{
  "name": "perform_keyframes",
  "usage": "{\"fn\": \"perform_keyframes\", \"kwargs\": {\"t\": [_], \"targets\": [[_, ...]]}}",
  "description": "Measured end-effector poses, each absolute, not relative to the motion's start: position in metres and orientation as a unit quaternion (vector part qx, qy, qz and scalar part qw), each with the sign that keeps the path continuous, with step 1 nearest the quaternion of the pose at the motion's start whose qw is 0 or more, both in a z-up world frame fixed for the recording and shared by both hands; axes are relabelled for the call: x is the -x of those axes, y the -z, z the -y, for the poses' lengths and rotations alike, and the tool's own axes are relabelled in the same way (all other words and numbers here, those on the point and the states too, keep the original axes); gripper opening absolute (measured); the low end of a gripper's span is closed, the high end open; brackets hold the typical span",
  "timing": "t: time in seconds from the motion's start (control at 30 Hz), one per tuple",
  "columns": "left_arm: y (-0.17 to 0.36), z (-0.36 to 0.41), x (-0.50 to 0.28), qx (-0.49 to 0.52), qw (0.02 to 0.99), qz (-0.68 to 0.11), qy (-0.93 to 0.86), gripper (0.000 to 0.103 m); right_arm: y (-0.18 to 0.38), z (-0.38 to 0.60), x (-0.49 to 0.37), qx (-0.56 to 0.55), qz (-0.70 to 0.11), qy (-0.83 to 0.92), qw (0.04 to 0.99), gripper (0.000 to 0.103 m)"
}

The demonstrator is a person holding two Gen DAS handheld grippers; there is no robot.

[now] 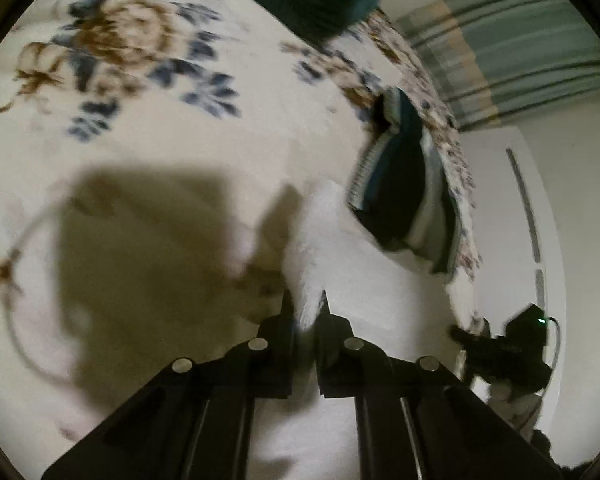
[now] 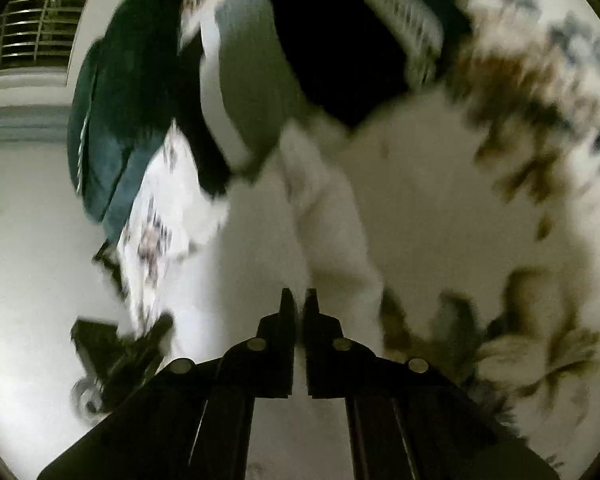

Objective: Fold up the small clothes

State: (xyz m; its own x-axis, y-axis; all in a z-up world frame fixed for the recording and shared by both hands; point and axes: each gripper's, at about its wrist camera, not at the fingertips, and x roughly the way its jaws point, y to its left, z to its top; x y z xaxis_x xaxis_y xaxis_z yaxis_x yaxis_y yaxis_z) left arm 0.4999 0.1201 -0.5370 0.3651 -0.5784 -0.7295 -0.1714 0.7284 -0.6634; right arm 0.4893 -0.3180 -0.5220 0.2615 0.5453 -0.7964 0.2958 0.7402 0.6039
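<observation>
Both the left gripper (image 1: 306,298) and right gripper (image 2: 299,298) pinch the white garment (image 1: 324,232) over the floral bed (image 1: 160,128), fingers nearly closed; keep the held edge taut and level when folding.

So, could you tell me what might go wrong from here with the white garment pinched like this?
1. The left gripper pinches only a narrow ridge of the white garment, so the cloth could slip free or bunch.
2. The folded striped garment lies right beside it near the edge of the floral bedspread; dragging could disturb it or push it off.
3. Both views are blurred, and whether the shut right gripper holds any cloth is unclear.
</observation>
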Motion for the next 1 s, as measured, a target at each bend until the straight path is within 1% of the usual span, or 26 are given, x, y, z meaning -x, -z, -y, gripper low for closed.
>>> {"fn": "perform_keyframes", "kwargs": {"t": [0.07, 0.13, 0.17, 0.2, 0.23, 0.27, 0.3, 0.33, 0.37, 0.4, 0.47, 0.5, 0.6, 0.63, 0.67, 0.73, 0.77, 0.8, 0.87, 0.93, 1.0], "targets": [[0.551, -0.125, -0.503, 0.359, 0.728, -0.563, 0.153, 0.006, 0.528, 0.324, -0.495, -0.343, -0.613, -0.08, 0.707, 0.003], [0.557, -0.119, -0.504, 0.35, 0.715, -0.583, 0.165, 0.01, 0.542, 0.319, -0.497, -0.331, -0.639, -0.084, 0.689, 0.003], [0.555, -0.114, -0.505, 0.344, 0.712, -0.588, 0.172, 0.013, 0.548, 0.315, -0.498, -0.325, -0.652, -0.094, 0.679, 0.004], [0.555, -0.11, -0.503, 0.339, 0.706, -0.596, 0.179, 0.024, 0.552, 0.314, -0.498, -0.326, -0.661, -0.097, 0.669, 0.005], [0.555, -0.11, -0.5, 0.342, 0.704, -0.596, 0.182, 0.029, 0.558, 0.317, -0.495, -0.335, -0.67, -0.099, 0.655, 0.012], [0.555, -0.111, -0.497, 0.352, 0.7, -0.592, 0.188, 0.044, 0.561, 0.32, -0.493, -0.344, -0.673, -0.103, 0.647, 0.031], [0.558, -0.113, -0.492, 0.367, 0.695, -0.587, 0.193, 0.057, 0.563, 0.326, -0.488, -0.357, -0.671, -0.108, 0.641, 0.043], [0.56, -0.114, -0.489, 0.376, 0.693, -0.584, 0.195, 0.06, 0.566, 0.332, -0.482, -0.373, -0.664, -0.11, 0.639, 0.06], [0.564, -0.115, -0.486, 0.388, 0.688, -0.58, 0.197, 0.063, 0.57, 0.334, -0.479, -0.387, -0.659, -0.121, 0.634, 0.067], [0.57, -0.115, -0.484, 0.398, 0.682, -0.58, 0.199, 0.063, 0.576, 0.334, -0.474, -0.402, -0.657, -0.137, 0.622, 0.07], [0.579, -0.113, -0.479, 0.416, 0.67, -0.579, 0.207, 0.064, 0.589, 0.333, -0.464, -0.429, -0.658, -0.168, 0.596, 0.082], [0.585, -0.11, -0.479, 0.423, 0.664, -0.579, 0.211, 0.065, 0.597, 0.329, -0.46, -0.435, -0.661, -0.183, 0.583, 0.084], [0.593, -0.101, -0.484, 0.428, 0.658, -0.578, 0.224, 0.068, 0.624, 0.306, -0.456, -0.431, -0.68, -0.222, 0.55, 0.085], [0.593, -0.097, -0.486, 0.425, 0.658, -0.579, 0.226, 0.068, 0.631, 0.299, -0.456, -0.432, -0.682, -0.234, 0.541, 0.087], [0.593, -0.093, -0.489, 0.425, 0.657, -0.578, 0.233, 0.069, 0.636, 0.293, -0.458, -0.433, -0.683, -0.241, 0.537, 0.089], [0.588, -0.084, -0.493, 0.412, 0.666, -0.575, 0.237, 0.065, 0.64, 0.285, -0.462, -0.433, -0.681, -0.251, 0.534, 0.09], [0.585, -0.082, -0.493, 0.405, 0.671, -0.574, 0.238, 0.045, 0.639, 0.283, -0.464, -0.432, -0.679, -0.252, 0.538, 0.086], [0.581, -0.078, -0.494, 0.386, 0.679, -0.579, 0.233, 0.021, 0.637, 0.279, -0.465, -0.427, -0.676, -0.251, 0.546, 0.083], [0.573, -0.078, -0.492, 0.378, 0.689, -0.575, 0.227, 0.02, 0.631, 0.276, -0.465, -0.414, -0.673, -0.249, 0.561, 0.057], [0.566, -0.081, -0.488, 0.382, 0.694, -0.569, 0.22, 0.019, 0.622, 0.282, -0.462, -0.42, -0.665, -0.236, 0.57, 0.048], [0.548, -0.077, -0.485, 0.364, 0.709, -0.563, 0.22, 0.019, 0.612, 0.281, -0.458, -0.41, -0.663, -0.232, 0.582, 0.045]]}}
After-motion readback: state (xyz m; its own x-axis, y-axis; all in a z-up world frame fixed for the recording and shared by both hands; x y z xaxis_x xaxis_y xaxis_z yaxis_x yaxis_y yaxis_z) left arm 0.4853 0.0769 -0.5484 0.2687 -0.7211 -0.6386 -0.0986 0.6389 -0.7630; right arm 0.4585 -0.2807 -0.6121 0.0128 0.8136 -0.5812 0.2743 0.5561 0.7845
